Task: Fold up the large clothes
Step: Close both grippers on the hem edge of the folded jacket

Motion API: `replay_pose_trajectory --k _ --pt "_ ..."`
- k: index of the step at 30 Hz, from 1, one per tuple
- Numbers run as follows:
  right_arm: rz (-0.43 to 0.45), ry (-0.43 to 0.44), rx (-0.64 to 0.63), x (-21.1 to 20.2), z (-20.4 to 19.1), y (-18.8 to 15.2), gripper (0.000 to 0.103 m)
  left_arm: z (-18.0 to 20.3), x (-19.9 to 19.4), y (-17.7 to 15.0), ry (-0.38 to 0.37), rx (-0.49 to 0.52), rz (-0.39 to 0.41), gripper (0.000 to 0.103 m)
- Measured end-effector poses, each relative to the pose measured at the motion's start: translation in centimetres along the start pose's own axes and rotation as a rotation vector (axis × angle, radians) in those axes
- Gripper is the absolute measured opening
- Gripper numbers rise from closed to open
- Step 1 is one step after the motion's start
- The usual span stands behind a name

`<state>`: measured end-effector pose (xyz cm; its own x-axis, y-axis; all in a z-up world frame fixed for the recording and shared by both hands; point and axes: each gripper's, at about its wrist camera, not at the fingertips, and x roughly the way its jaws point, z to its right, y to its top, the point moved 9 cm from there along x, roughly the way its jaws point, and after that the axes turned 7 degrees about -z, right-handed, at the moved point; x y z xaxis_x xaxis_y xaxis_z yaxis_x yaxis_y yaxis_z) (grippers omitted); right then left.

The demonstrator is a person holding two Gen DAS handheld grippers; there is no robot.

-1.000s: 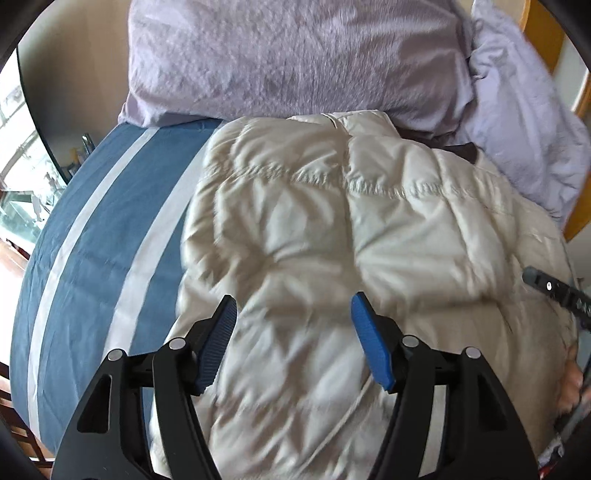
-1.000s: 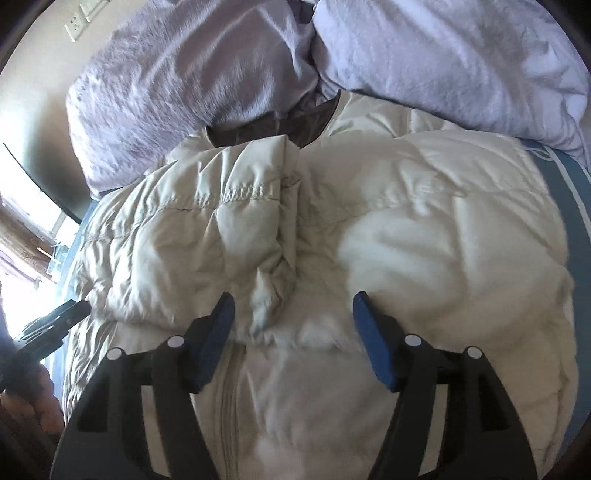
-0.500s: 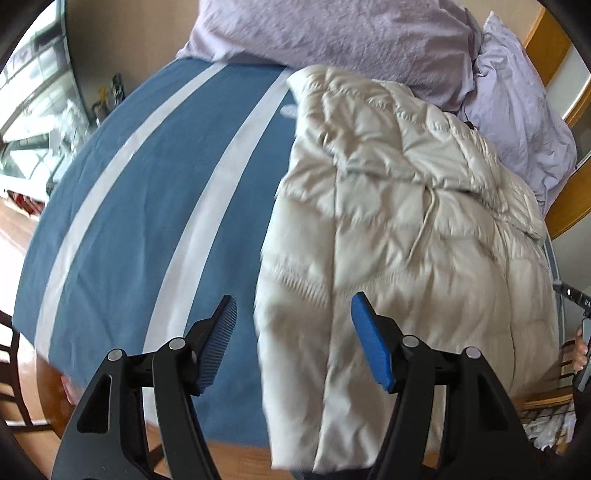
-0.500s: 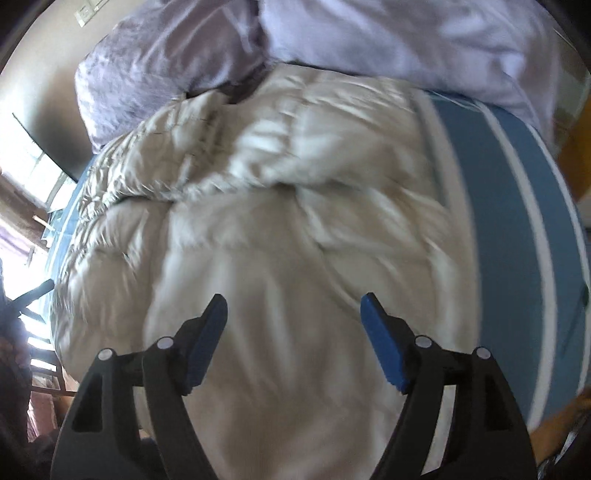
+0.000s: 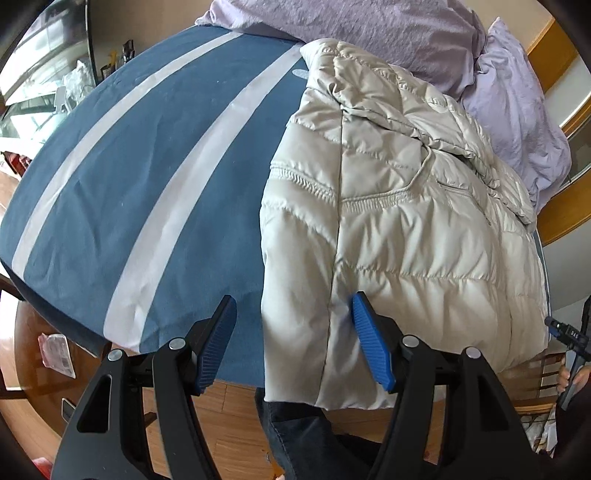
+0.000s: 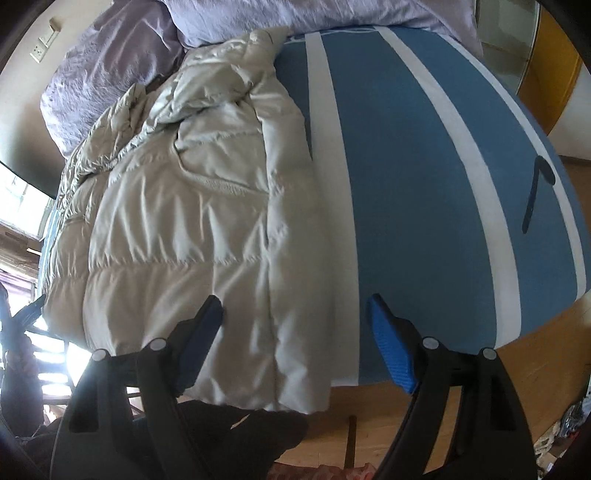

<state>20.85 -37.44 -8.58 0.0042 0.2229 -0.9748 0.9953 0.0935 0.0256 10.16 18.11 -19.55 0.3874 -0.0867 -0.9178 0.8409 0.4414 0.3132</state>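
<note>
On the blue bedspread (image 5: 155,177) with its pale stripes lies a cream puffer jacket (image 5: 406,229), quilted in soft horizontal ribs with an elastic-gathered seam across one folded-in panel. Its long axis runs from the near edge of the bed up toward the lilac pillows (image 5: 369,29), the hem drooping over the near edge above the wooden floor (image 6: 461,413). The left claw (image 5: 295,345) hangs spread wide, released, gripping nothing, its ribbed blue pads (image 5: 373,347) above the hem without touching. The right claw (image 6: 295,345) is likewise spread and empty, above the jacket's edge where it meets a white stripe.
</note>
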Motion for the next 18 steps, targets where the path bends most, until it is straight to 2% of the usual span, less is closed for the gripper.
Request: replay_pose_trajectory --k 7,11,12,13,18 --pt "-0.016 0.075 0.006 0.6 0.2 -0.8 0.080 0.1 0.3 -0.5 -0.014 -0.028 0.006 0.065" --pt "-0.041 0.137 -0.006 0.9 -0.3 -1.8 0.065 0.9 0.4 -0.8 -0.029 -0.019 0.007 0.063" --pt "-0.036 0.139 -0.013 0.8 -0.5 -1.9 0.063 1.1 0.5 -0.8 -0.035 -0.011 0.014 0.060" --pt "-0.039 0.155 -0.019 0.9 -0.8 -2.1 0.057 1.4 0.5 -0.9 -0.040 -0.006 0.014 0.060" --pt "-0.039 0.211 -0.005 1.0 -1.5 -2.7 0.043 2.1 0.7 -1.3 -0.072 -0.019 0.018 0.046"
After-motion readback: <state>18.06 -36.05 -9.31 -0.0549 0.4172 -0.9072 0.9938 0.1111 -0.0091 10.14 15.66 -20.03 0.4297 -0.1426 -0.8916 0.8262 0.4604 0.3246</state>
